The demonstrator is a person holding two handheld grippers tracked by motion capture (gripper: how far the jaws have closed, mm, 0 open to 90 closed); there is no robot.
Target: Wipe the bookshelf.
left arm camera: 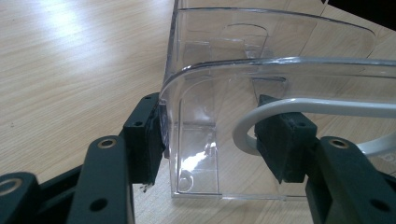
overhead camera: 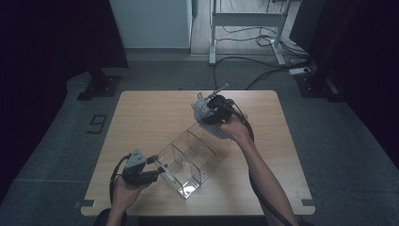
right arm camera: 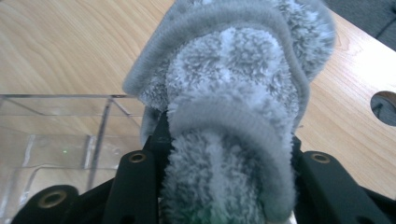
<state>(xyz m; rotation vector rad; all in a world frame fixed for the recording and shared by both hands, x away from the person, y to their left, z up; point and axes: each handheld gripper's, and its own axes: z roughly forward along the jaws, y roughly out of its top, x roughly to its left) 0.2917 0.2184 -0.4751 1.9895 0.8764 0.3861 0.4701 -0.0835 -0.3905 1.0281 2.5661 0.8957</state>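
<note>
A clear plastic organizer [overhead camera: 188,160] with several open compartments lies slantwise on the wooden table [overhead camera: 150,108]. My left gripper [overhead camera: 162,170] holds its near end. In the left gripper view the left gripper [left arm camera: 217,140] has one pad outside the organizer [left arm camera: 261,42] wall and the other inside, beside a white curved strip [left arm camera: 243,126]. My right gripper [overhead camera: 212,123] hovers over the organizer's far end, shut on a grey fluffy rolled sock [overhead camera: 219,132]. In the right gripper view the sock [right arm camera: 233,70] bulges out between the right gripper's [right arm camera: 224,144] jaws, with the organizer [right arm camera: 56,135] below at the left.
A round hole [right arm camera: 385,107] is cut in the table near its far right corner. Beyond the table are a white desk frame [overhead camera: 244,28] and cables [overhead camera: 263,70] on the grey floor.
</note>
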